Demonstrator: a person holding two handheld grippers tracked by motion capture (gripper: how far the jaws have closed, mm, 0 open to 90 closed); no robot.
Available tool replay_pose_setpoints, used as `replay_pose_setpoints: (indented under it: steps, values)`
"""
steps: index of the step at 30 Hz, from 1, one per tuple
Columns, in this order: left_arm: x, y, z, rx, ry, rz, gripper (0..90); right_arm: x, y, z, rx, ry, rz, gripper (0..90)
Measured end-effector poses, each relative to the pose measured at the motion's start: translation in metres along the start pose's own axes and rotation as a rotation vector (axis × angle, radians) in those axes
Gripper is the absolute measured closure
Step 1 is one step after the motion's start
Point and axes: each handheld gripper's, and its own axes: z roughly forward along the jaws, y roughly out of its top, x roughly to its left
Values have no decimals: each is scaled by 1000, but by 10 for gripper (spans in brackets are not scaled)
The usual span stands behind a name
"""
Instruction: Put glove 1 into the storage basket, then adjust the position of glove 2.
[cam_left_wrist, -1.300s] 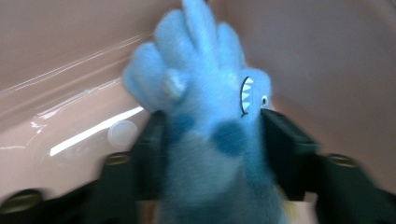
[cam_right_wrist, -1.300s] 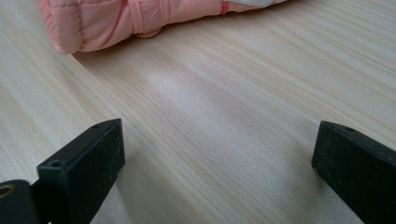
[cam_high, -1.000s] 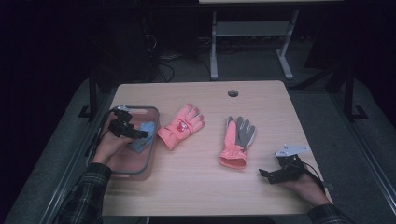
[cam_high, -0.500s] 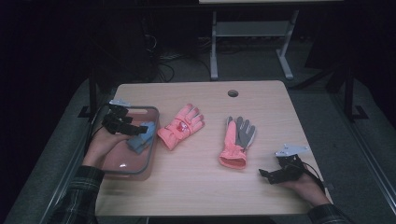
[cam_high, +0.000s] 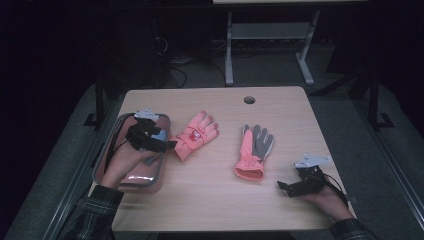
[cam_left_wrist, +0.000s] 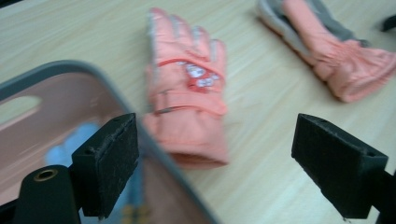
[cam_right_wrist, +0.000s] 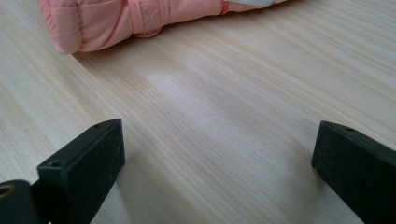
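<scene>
Wooden table (cam_high: 210, 200) first, bearing a grey-rimmed tray (cam_high: 161, 172) at its left edge (something pale blue inside). Just right of the tray, a pink glove (cam_high: 196, 135); farther right, its mate (cam_high: 253, 150). Now swung from over the tray toward that nearer glove: left gripper (cam_high: 167, 145), jaws spread, empty. Likely reaching to grasp. Well right of the tray, right gripper (cam_high: 281, 186) resting low, spread too.
</scene>
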Motion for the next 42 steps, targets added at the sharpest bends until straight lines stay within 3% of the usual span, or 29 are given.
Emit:
replay_pose_setpoints:
  steps: [2,6,16,30,32,34,36,42]
  values:
    - [-4,0,1,-2,-6,7,143,0,0,0,0,0,1,20]
    - [-25,-1,9,-10,-57,23,143,0,0,0,1,1,0,20]
    - [-63,-15,30,-24,-108,67,144,0,0,0,2,4,-3,20]
    - [-94,-49,65,0,-143,136,145,0,0,0,3,4,-3,23]
    - [-95,-54,68,1,-145,143,147,1,0,-1,-1,6,-4,57]
    - [-95,-60,72,6,-139,154,146,1,1,-3,1,12,-13,147]
    - [-95,-66,75,10,-138,156,146,0,4,-6,11,11,5,205]
    - [-97,-84,84,39,-110,174,146,4,19,-16,-27,39,23,533]
